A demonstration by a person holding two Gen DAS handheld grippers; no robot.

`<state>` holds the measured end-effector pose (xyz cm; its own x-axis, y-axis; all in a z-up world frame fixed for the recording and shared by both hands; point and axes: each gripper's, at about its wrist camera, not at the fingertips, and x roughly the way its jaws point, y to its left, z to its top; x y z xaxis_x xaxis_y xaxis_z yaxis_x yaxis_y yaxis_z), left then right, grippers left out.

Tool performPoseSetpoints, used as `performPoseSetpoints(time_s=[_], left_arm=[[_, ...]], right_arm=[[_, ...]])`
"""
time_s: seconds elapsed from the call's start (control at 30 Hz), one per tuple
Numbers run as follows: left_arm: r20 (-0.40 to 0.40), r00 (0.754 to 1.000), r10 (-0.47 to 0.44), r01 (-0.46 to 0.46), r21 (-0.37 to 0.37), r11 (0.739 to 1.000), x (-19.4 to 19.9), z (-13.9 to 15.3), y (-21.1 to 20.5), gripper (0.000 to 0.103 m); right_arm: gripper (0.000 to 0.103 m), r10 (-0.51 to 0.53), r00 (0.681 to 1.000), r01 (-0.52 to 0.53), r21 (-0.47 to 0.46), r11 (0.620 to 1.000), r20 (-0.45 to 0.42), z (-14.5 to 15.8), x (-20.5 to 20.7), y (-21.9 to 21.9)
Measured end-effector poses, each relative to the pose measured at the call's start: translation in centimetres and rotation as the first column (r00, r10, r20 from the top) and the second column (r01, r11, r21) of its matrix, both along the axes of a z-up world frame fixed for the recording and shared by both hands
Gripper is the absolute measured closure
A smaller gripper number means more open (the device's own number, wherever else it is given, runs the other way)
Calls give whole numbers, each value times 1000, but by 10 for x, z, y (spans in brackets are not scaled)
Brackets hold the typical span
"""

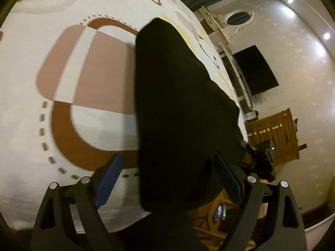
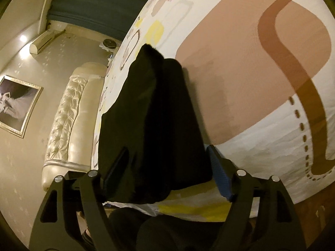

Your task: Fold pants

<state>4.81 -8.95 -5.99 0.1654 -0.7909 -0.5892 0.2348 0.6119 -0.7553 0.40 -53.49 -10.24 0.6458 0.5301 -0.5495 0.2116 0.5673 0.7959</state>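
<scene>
Black pants (image 1: 178, 108) lie in a long folded strip on a bed sheet (image 1: 62, 10) with brown and pink shapes. In the left wrist view my left gripper (image 1: 169, 179) is open, its blue-padded fingers (image 1: 108, 179) spread on either side of the strip's near end. In the right wrist view the same pants (image 2: 155, 121) run away from the camera, and my right gripper (image 2: 167, 173) is open, fingers (image 2: 219, 177) straddling the near end. Neither pad visibly pinches the cloth.
The bed edge lies close to both grippers. A tufted cream headboard (image 2: 69, 113) and a framed picture (image 2: 16, 104) are left of the bed. A dark screen (image 1: 255, 69) and a wooden cabinet (image 1: 274, 133) stand past the bed.
</scene>
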Motion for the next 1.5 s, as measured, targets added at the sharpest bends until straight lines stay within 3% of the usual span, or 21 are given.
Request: performPoseSetpoints(time_s=[0.13, 0.17, 0.3, 0.47, 0.73, 1.03, 1.27, 1.5], left_arm=[[-32, 999, 8, -10, -44, 999, 4, -4, -6, 21], [-33, 999, 4, -5, -46, 999, 4, -3, -9, 34], [-43, 999, 18, -17, 16, 1000, 5, -6, -15, 51], [0, 1000, 21, -21, 51, 998, 3, 7, -16, 68], [49, 999, 19, -25, 108, 994, 12, 20, 1, 71], [58, 994, 89, -96, 139, 986, 6, 25, 63, 71], [32, 989, 142, -145, 123, 982, -5, 18, 100, 71], [26, 991, 133, -135, 113, 984, -5, 7, 99, 69]], right_arm=[[28, 8, 1000, -8, -37, 999, -1, 1, 1, 3], [36, 12, 1000, -13, -60, 998, -7, 1, 1, 4], [54, 23, 1000, -24, -109, 994, -7, 3, -1, 7], [64, 25, 1000, -23, -135, 991, 12, 11, 0, 17], [67, 56, 998, -49, -148, 988, 39, 24, 12, 37], [67, 186, 981, -179, -131, 975, 46, 29, 51, 95], [67, 240, 970, -234, -125, 964, 38, 24, 64, 126], [67, 229, 973, -226, -112, 968, 15, 13, 62, 124]])
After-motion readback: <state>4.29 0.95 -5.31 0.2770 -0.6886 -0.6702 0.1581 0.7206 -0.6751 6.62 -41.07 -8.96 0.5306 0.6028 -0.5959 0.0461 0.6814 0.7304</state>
